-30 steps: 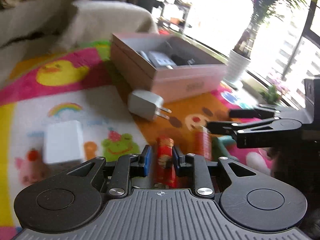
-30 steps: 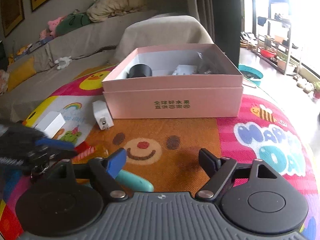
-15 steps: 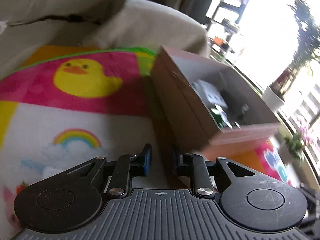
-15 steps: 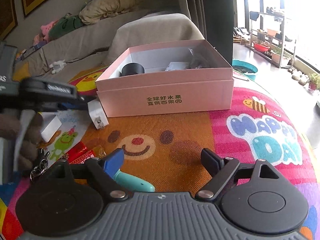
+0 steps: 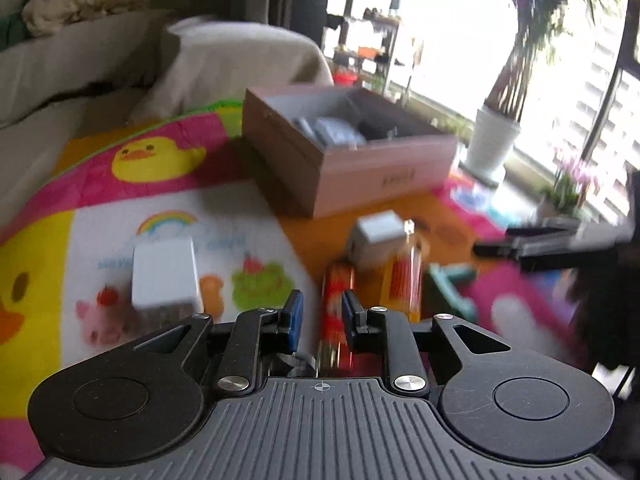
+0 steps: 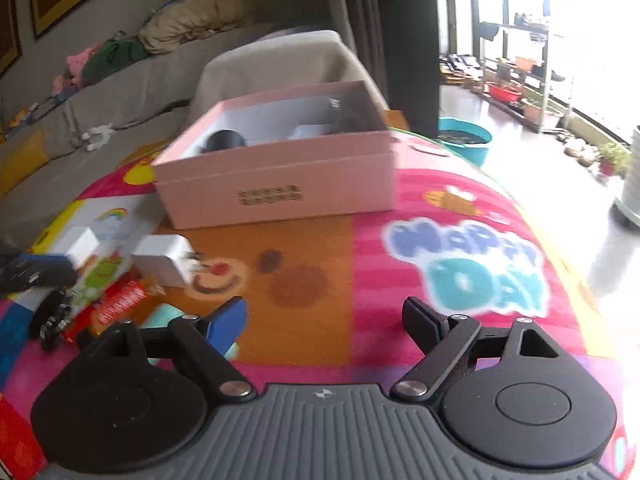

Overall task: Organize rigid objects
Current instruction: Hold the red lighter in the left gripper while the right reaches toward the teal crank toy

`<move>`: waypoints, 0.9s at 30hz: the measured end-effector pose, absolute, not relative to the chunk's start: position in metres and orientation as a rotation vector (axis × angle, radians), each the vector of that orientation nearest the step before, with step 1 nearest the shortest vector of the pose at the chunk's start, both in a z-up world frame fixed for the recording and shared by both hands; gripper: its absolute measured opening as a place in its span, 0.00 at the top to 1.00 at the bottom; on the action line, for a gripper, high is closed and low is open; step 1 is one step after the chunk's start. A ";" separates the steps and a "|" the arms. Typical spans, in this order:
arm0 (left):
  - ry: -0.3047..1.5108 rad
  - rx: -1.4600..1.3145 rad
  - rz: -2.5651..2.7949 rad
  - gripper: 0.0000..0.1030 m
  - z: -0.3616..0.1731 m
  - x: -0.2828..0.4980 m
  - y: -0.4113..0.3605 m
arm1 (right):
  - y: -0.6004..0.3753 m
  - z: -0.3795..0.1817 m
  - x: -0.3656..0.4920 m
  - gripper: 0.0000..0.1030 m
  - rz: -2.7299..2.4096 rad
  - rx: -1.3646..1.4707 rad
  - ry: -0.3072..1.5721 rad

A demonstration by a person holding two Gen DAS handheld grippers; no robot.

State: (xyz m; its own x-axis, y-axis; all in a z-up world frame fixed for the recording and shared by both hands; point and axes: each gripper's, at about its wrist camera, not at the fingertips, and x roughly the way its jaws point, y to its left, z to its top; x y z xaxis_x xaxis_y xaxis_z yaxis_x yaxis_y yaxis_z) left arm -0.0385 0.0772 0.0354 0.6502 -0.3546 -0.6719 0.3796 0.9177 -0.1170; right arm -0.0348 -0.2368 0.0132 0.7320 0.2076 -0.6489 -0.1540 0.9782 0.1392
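Observation:
In the left wrist view my left gripper (image 5: 319,312) has its jaws narrowly apart around a red lighter (image 5: 338,292) lying on the mat; whether it grips it I cannot tell. A second red and orange lighter (image 5: 405,276) lies beside it, a white charger (image 5: 376,236) behind, a white block (image 5: 165,276) to the left. The pink box (image 5: 348,148) holds several items. In the right wrist view my right gripper (image 6: 324,320) is open and empty above the mat, with the pink box (image 6: 280,172) ahead and the charger (image 6: 168,260) to the left.
A teal object (image 5: 448,284) lies right of the lighters. The other gripper (image 5: 560,244) reaches in from the right. A colourful play mat (image 6: 460,264) covers the surface. A sofa (image 6: 120,92) stands behind, a potted plant (image 5: 494,144) by the window.
The left gripper swung away toward the box and came back down over the red lighter, jaws still narrow. The right gripper shifted right and stayed open.

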 end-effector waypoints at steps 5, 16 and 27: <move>0.760 0.058 -0.395 0.75 0.025 -0.031 0.062 | -0.241 0.011 -0.040 0.12 0.198 0.064 0.740; 0.753 0.057 -0.385 0.74 0.011 -0.035 0.049 | -0.228 0.007 -0.043 0.00 0.239 -0.045 0.785; 0.719 -0.079 -0.306 0.74 0.010 -0.099 0.076 | -0.235 0.012 -0.048 0.00 0.258 -0.009 0.760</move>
